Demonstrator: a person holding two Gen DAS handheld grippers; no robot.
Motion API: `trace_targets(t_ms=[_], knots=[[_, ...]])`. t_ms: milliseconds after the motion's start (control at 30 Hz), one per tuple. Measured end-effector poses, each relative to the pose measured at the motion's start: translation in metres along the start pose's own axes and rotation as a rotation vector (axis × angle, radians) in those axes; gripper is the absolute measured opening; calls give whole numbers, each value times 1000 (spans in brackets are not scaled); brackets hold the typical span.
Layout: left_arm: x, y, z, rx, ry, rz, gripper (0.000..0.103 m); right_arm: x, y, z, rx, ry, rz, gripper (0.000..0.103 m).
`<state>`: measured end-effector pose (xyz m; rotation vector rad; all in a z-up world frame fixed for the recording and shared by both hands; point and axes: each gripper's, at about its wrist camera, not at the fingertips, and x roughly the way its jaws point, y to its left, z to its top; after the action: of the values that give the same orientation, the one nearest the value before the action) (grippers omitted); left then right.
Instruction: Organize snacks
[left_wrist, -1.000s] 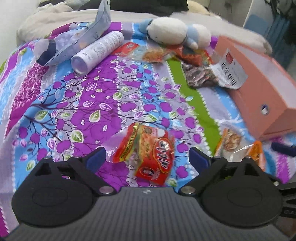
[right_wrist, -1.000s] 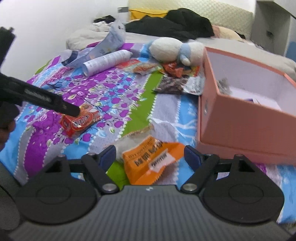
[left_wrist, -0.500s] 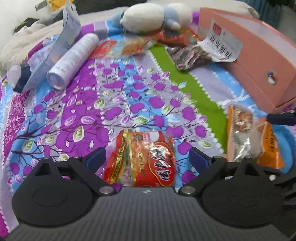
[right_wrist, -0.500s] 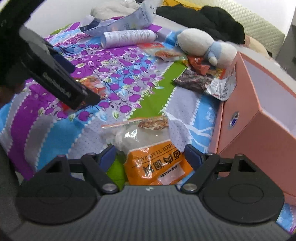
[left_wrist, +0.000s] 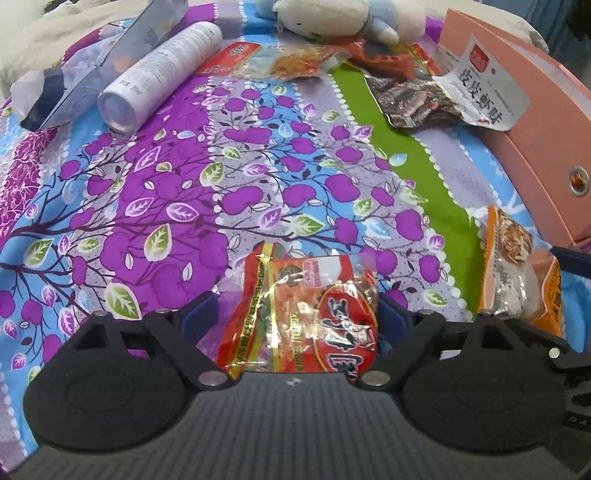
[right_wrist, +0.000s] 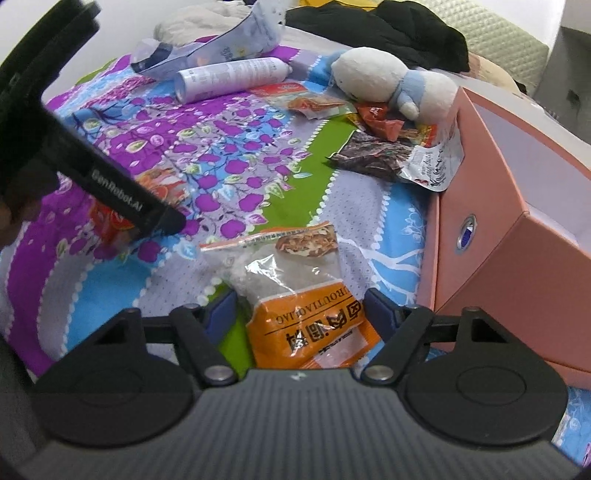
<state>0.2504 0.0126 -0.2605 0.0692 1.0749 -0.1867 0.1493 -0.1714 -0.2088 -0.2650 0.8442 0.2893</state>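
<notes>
**2 snack packets framed by 2 grippers on the bed**

The left gripper (left_wrist: 295, 314) has its jaws set wide around a red snack packet (left_wrist: 303, 317) with a gold strip and large Chinese characters on a red oval; the small print is too blurred to read. Its jaws have just been closing, the packet between them, and the blue pads sit just beside the packet's edges; contact cannot be told. The right gripper (right_wrist: 299, 306) likewise stands wide around an orange snack packet (right_wrist: 306, 325) printed "UROUTIAOJIAO", the first letter hidden by a fold. Its jaws have just been closing too, with no clear press on the film. Seen from the right wrist, the left gripper's side reads "BenRobot.AI" and covers most of the red packet. Both packets lie on the flowered bedspread (left_wrist: 184, 177), the orange one near the pink box (right_wrist: 517, 221), whose inside is largely cut off. A white-labelled bag (left_wrist: 484, 88) with Chinese characters leans on the box
</notes>
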Motion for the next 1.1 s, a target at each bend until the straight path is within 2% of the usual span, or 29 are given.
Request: trace_targets(t_ms=[133, 267, 367, 400, 533, 633, 667, 800, 1100], knots=[[-5, -3, 2, -11, -8, 18, 80, -4, -6, 3, 37, 3, -30, 71], [-16, -7, 7, -37, -22, 35, 69, -7, -15, 6, 90, -8, -33, 70], [-23, -8, 10, -70, -32, 38, 64, -10, -18, 6, 122, -15, -35, 69], [-25, -9, 11, -78, -38, 37, 53, -12, -19, 7, 131, -18, -32, 69], [-37, -12, 12, -117, -56, 29, 47, -19, -20, 12, 134, -39, -37, 68], [-46, -13, 12, -137, -69, 34, 35, -23, -21, 17, 146, -51, -32, 68], [-50, -13, 12, -141, -79, 35, 20, -25, -21, 19, 146, -54, -33, 68], [-68, -11, 19, -157, -114, 35, 15, -32, -21, 28, 146, -69, -34, 68], [-105, -14, 37, -182, -190, -14, 12, -54, -22, 53, 146, -114, -49, 68]])
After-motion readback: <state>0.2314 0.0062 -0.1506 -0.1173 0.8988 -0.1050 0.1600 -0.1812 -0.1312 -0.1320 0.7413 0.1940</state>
